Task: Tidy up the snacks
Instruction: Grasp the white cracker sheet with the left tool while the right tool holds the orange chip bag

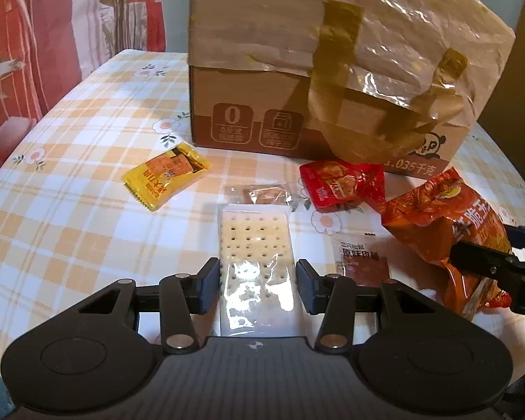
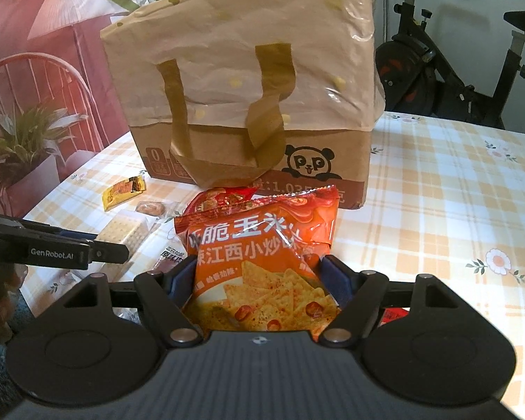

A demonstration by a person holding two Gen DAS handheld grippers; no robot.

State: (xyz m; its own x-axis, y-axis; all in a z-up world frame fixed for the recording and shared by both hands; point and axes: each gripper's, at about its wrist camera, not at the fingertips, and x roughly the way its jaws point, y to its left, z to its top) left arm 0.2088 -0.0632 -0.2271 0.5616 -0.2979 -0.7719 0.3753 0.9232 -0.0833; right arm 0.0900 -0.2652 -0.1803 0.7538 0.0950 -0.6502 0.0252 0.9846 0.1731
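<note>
My left gripper point(image 1: 257, 281) straddles a clear pack of white crackers point(image 1: 253, 241) lying on the checked tablecloth; its pads sit beside the pack's edges with small gaps. My right gripper point(image 2: 259, 280) is shut on an orange corn-chip bag point(image 2: 262, 245), also seen in the left wrist view point(image 1: 441, 224). A yellow snack pack point(image 1: 166, 178), a small brown snack point(image 1: 260, 192), a red snack pack point(image 1: 343, 183) and a white jerky pack point(image 1: 362, 257) lie on the table. Behind them stands a cardboard box point(image 1: 248, 129) draped with a beige tote bag point(image 2: 248, 70).
The table point(image 1: 70, 175) has a yellow checked cloth with flowers; its left edge curves near a red patterned backdrop point(image 1: 17, 52). An exercise bike point(image 2: 455, 52) stands behind the table on the right. The left gripper shows in the right wrist view point(image 2: 70, 250).
</note>
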